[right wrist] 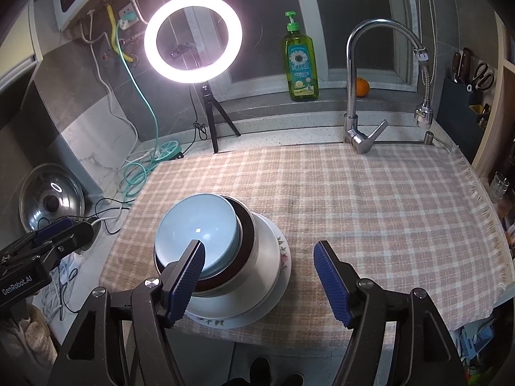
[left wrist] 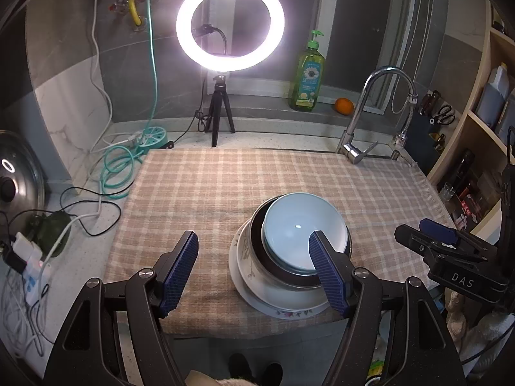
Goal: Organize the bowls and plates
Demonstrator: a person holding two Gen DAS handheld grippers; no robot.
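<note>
A stack of dishes stands near the front edge of the checked cloth (left wrist: 206, 189) (right wrist: 370, 193). A floral plate (left wrist: 283, 312) (right wrist: 285, 259) is at the bottom, with a white bowl (left wrist: 249, 265) (right wrist: 267, 254) on it. Inside that sits a dark-rimmed bowl (left wrist: 256, 230) (right wrist: 246, 225), and a light blue bowl (left wrist: 297, 222) (right wrist: 193, 222) is on top. My left gripper (left wrist: 253, 234) is open just left of the stack, its right finger in front of the blue bowl. On the stack's right side my right gripper (right wrist: 260, 245) is open too. Neither holds anything.
A lit ring light (left wrist: 230, 22) on a tripod stands behind the cloth. A green soap bottle (left wrist: 305, 77), an orange (left wrist: 343, 105) and a faucet (left wrist: 379, 109) are at the back right. Cables (left wrist: 119, 167) and a pot lid (left wrist: 16, 180) lie left. Shelves (left wrist: 482, 122) rise on the right.
</note>
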